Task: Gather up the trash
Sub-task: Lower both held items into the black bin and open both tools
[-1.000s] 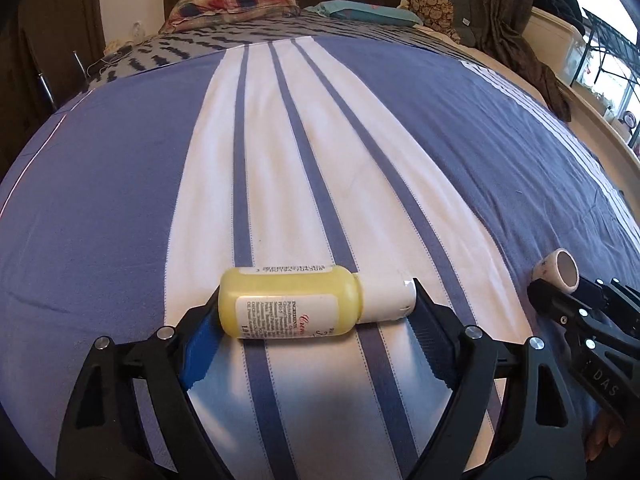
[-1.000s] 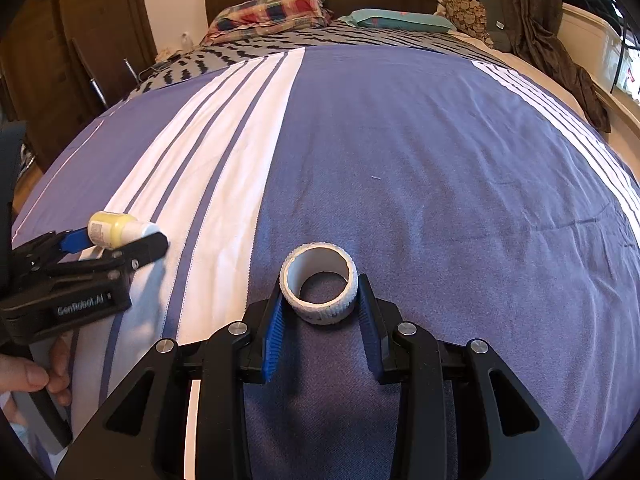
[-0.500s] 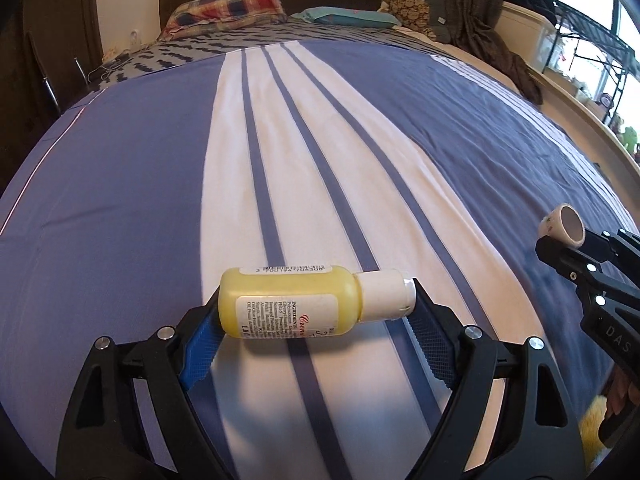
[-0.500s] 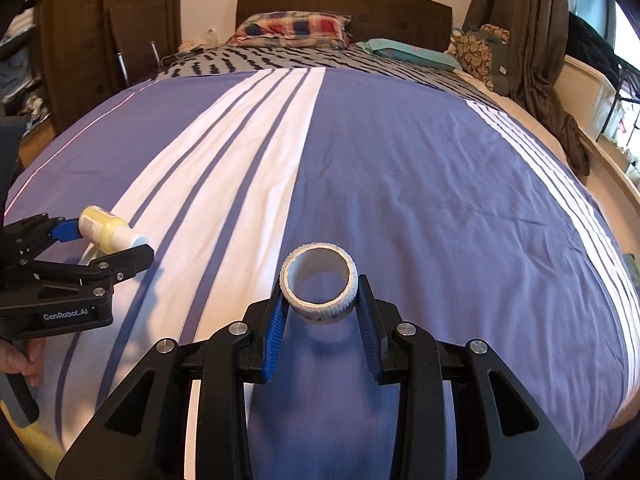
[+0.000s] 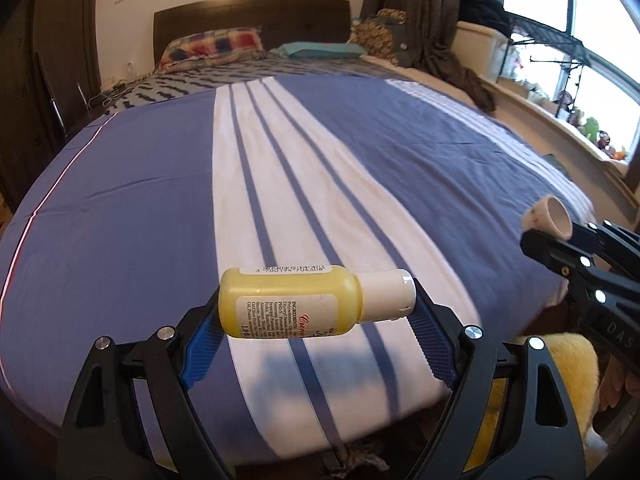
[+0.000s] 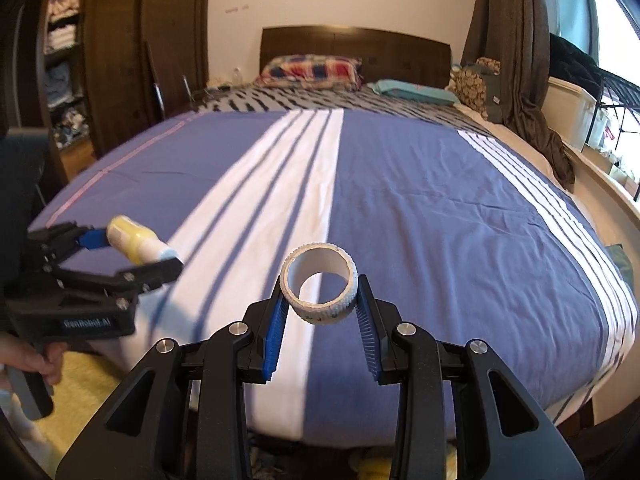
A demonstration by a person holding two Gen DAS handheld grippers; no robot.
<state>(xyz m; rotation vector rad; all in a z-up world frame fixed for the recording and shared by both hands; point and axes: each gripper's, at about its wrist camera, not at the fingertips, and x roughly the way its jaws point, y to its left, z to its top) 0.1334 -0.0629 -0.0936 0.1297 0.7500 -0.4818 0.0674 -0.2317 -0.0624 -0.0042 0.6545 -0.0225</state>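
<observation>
Beyond the bed's (image 6: 440,220) foot edge, left tongs (image 5: 316,316) pinch a yellow bottle (image 5: 292,306) end-to-end, which could pivot free; right tongs (image 6: 320,300) clamp a tape roll (image 6: 319,294) securely.

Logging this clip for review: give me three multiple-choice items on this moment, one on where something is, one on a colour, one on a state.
1. Where is the plaid pillow?
A. at the headboard end of the bed
B. on the floor
C. on the windowsill

2. What colour is the body of the bottle in the left gripper?
A. green
B. yellow
C. red

3. How does the right gripper stand?
A. open and empty
B. shut on a bottle
C. shut on the tape roll

Answers:
1 A: the pillow lies just below the dark headboard.
2 B: the body is yellow with a white cap.
3 C: both blue pads press the white ring's sides, and it is held clear of the bedspread.
</observation>
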